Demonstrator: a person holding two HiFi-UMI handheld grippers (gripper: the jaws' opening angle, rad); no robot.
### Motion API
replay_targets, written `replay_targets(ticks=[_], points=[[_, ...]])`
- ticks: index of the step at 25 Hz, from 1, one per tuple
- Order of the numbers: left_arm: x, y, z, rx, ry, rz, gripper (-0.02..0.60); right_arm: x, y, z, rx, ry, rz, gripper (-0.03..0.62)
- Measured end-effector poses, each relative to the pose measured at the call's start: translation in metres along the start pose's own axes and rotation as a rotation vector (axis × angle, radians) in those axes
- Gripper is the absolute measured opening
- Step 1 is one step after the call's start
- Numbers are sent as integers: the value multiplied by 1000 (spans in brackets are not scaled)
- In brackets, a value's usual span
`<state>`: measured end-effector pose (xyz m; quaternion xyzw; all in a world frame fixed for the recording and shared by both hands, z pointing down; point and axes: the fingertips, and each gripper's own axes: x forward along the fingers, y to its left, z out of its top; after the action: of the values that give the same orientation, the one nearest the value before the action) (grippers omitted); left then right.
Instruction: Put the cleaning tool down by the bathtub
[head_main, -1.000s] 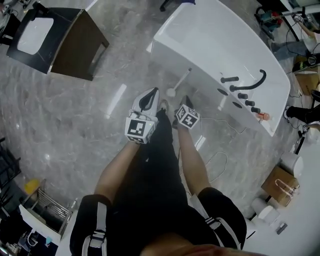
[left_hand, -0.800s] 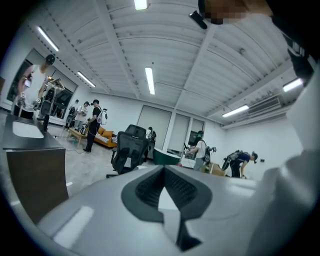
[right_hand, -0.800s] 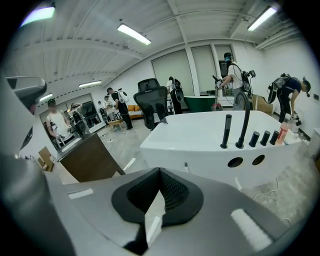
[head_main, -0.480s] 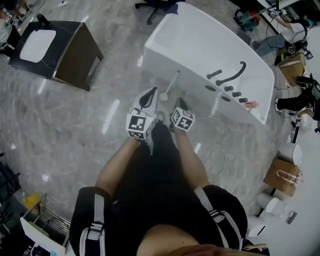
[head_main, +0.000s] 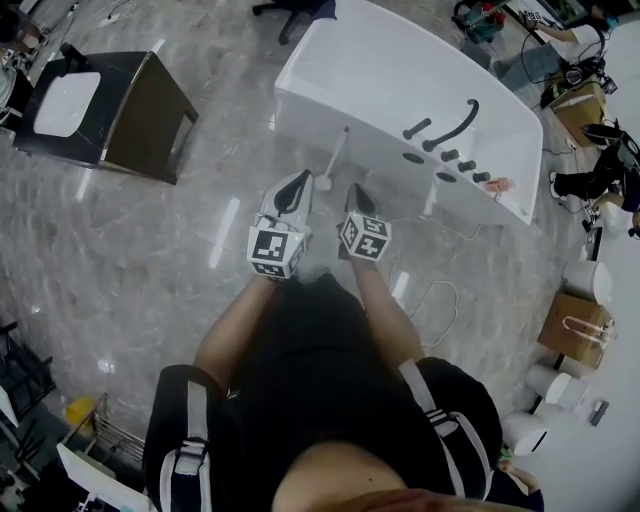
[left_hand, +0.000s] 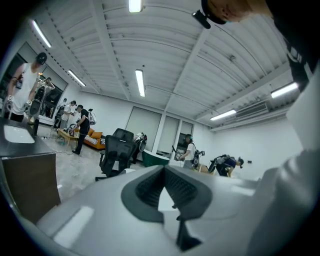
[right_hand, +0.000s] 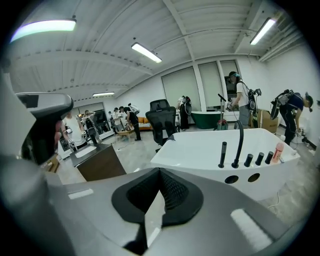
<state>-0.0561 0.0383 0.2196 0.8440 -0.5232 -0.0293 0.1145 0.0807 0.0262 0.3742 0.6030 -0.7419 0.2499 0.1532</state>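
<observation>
The cleaning tool (head_main: 335, 160), a white stick with a round head, rests on the floor against the side of the white bathtub (head_main: 380, 70). Nothing holds it. My left gripper (head_main: 297, 186) hovers just below and left of the tool's head, shut and empty. My right gripper (head_main: 356, 196) is beside it on the right, also shut and empty. In the left gripper view the gripper (left_hand: 164, 167) points level across the room. In the right gripper view the gripper (right_hand: 160, 172) points toward the bathtub (right_hand: 200, 147), whose black faucet (right_hand: 240, 140) stands on the rim.
A dark cabinet with a white basin (head_main: 110, 90) stands at the left. Black faucet and knobs (head_main: 450, 135) and a pink bottle (head_main: 497, 185) sit on the tub's rim. A cable (head_main: 440, 300) lies on the floor; a paper bag (head_main: 575, 335) and people are at the right.
Both grippers have lifted up and back from the tool with their jaws shut. The tool stays where it rests against the tub.
</observation>
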Motion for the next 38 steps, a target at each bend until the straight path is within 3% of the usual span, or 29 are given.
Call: replay_targets(ticks=[13,21,38], points=[[-6,-77,15,20,8,-70,8,-116,-13,63,-61,-191,65,-2],[-18,-123,10,23,10,-120,8,-178,-28,79,-52,-276,67,-2],[-29,-141,3,16,27,-128,8,-212,-22,92,-68,-329,116,-2]])
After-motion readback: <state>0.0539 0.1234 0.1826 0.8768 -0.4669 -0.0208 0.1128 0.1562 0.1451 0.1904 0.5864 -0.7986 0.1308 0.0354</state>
